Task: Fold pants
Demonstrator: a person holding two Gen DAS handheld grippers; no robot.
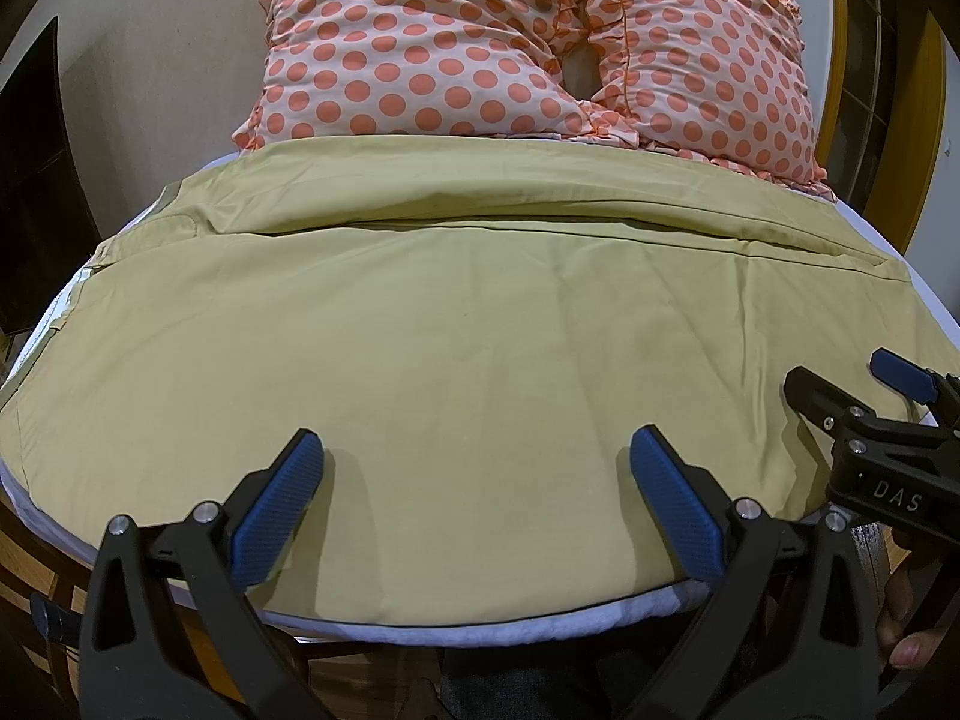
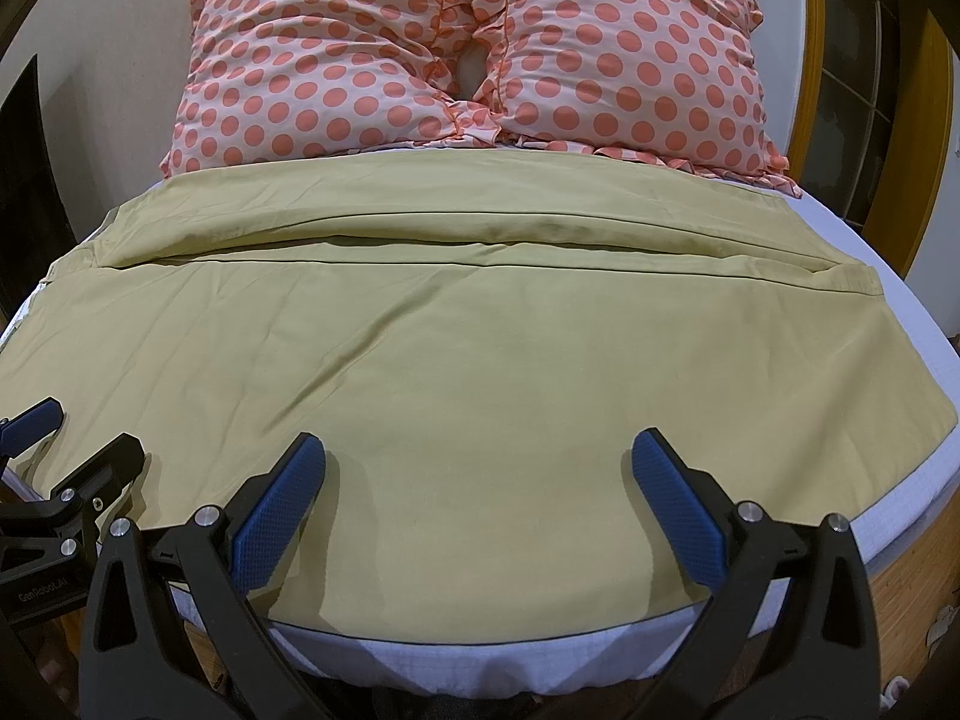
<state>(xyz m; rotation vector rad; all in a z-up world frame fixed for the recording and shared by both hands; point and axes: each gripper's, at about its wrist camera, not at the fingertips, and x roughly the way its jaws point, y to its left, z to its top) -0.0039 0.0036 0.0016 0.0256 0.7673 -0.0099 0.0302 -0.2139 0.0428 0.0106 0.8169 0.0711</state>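
Khaki pants (image 1: 456,324) lie flat across the bed, one leg folded over the other, with the fold seam running left to right; they also fill the right wrist view (image 2: 480,348). My left gripper (image 1: 477,450) is open and empty, hovering over the pants' near edge. My right gripper (image 2: 480,450) is open and empty over the same near edge, further right. The right gripper shows at the right of the left wrist view (image 1: 840,384), and the left gripper at the left of the right wrist view (image 2: 78,432).
Two pink pillows with orange dots (image 1: 528,42) lie at the far side of the bed (image 2: 492,54). The white mattress edge (image 2: 480,654) runs below the pants. A wooden frame (image 1: 912,120) stands at the right.
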